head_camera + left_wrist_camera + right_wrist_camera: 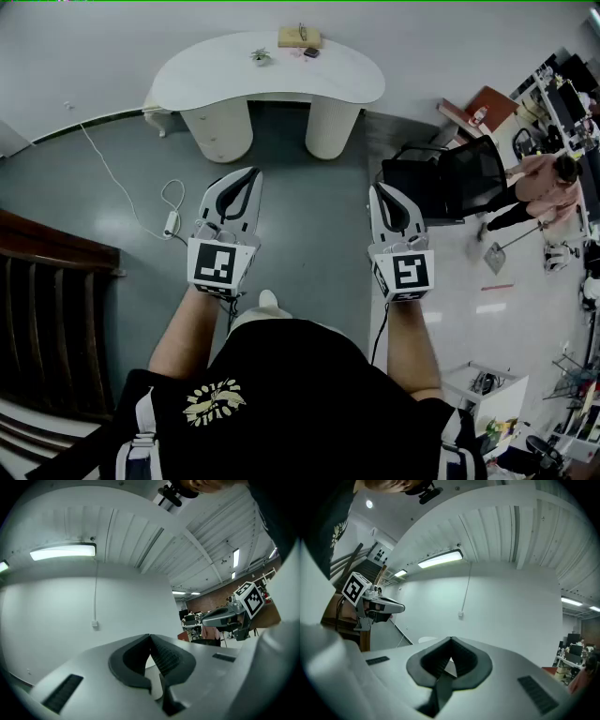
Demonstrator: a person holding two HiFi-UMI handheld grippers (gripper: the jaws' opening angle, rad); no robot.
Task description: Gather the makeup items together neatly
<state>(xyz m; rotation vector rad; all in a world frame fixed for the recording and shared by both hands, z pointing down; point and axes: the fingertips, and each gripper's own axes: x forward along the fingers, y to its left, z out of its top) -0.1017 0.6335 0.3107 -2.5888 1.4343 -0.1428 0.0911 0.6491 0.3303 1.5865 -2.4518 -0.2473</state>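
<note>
Far ahead in the head view stands a white curved table (pixel 216 70). On its far side lie a tan box (pixel 300 37), a small pale item (pixel 261 56) and a small dark item (pixel 311 52). Both grippers are held level over the floor, well short of the table. My left gripper (pixel 251 174) is shut with nothing in it; in the left gripper view its tips (pixel 150 637) meet. My right gripper (pixel 377 190) is shut and empty too, its tips (pixel 451 640) touching. The table's items are too small to identify.
A black chair (pixel 450 183) stands to the right of the table. A white cable with a power strip (pixel 171 221) lies on the grey floor at the left. Dark wooden stairs (pixel 47 319) fill the lower left. A person (pixel 544 183) stands far right, near a white shelf (pixel 487 394).
</note>
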